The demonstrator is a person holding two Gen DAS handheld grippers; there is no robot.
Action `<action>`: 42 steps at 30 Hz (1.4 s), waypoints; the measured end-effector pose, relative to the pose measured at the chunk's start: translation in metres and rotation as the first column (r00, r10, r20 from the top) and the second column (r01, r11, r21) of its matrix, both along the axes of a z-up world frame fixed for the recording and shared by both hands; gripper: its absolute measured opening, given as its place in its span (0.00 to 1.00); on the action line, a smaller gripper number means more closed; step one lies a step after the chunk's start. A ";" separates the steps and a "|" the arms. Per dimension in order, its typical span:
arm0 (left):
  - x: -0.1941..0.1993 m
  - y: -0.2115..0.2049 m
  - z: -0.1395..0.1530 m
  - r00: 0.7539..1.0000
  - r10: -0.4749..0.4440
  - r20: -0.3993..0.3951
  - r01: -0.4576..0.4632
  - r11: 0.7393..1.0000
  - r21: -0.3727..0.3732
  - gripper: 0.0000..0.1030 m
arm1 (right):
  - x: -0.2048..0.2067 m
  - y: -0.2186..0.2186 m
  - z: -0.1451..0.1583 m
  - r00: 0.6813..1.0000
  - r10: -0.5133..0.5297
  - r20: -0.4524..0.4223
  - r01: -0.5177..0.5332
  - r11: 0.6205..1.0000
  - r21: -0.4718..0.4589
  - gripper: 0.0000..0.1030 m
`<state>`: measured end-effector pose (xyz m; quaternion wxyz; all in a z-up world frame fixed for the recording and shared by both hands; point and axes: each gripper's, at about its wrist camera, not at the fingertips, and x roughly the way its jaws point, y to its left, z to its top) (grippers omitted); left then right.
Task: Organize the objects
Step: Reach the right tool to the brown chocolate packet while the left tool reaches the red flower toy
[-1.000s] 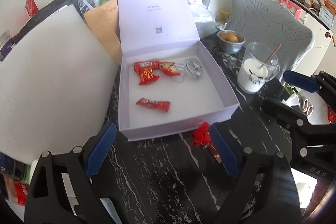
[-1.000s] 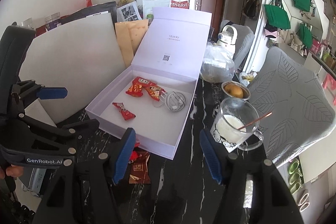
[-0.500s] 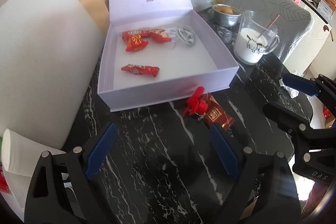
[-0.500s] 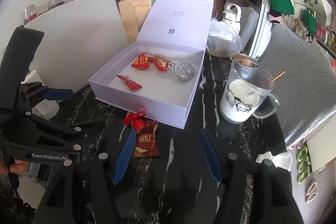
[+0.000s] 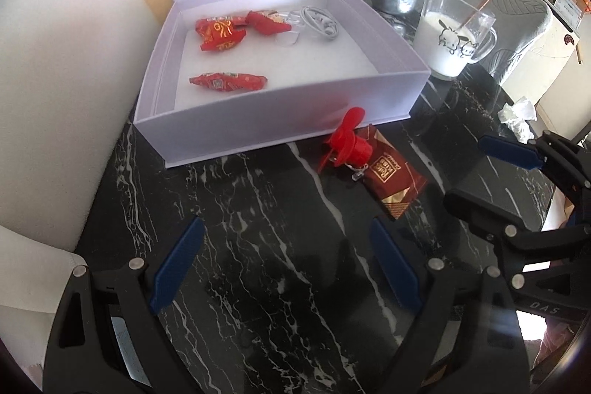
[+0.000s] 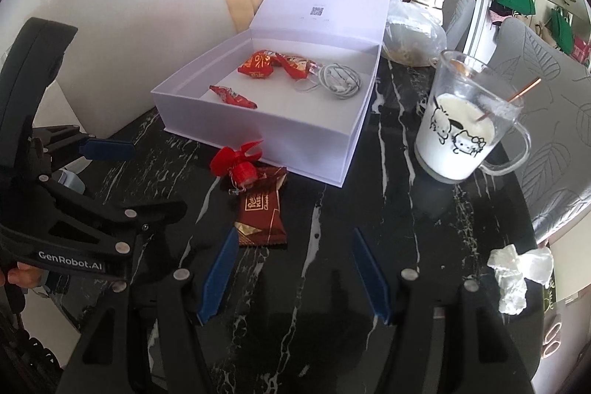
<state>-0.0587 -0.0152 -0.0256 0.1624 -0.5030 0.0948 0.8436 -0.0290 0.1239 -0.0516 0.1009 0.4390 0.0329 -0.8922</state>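
Tabletop (image 5: 258, 246): veined black marble | box (image 5: 280, 120): matte rectangular card | tongs: both wide, empty

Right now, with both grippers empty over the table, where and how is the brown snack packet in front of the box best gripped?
Probably across the long sides of the brown snack packet, near its free crimped end, coming straight down. It lies flat on the marble table, and the small red fan rests on its far end by the white gift box, so the near half is clear. The right gripper, open, is closest.
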 end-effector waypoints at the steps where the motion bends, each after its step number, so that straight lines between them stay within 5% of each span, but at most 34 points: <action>1: -0.001 0.000 -0.002 1.000 -0.004 0.004 0.004 1.000 0.000 0.88 | -0.002 0.000 -0.003 1.000 0.001 0.007 -0.001 1.000 0.002 0.62; 24: -0.030 -0.012 -0.009 0.999 -0.025 0.032 0.024 1.000 0.018 0.88 | -0.044 -0.021 -0.033 0.995 0.077 0.057 -0.078 0.997 0.020 0.62; 29: -0.033 -0.001 -0.008 0.999 -0.047 0.021 0.047 0.999 -0.004 0.88 | -0.043 -0.013 -0.032 0.996 0.066 0.052 -0.067 0.998 0.014 0.40; 42: -0.027 0.042 -0.005 0.990 -0.142 -0.011 0.142 0.990 0.012 0.88 | -0.032 0.016 -0.033 0.998 0.031 0.058 -0.031 0.999 -0.011 0.38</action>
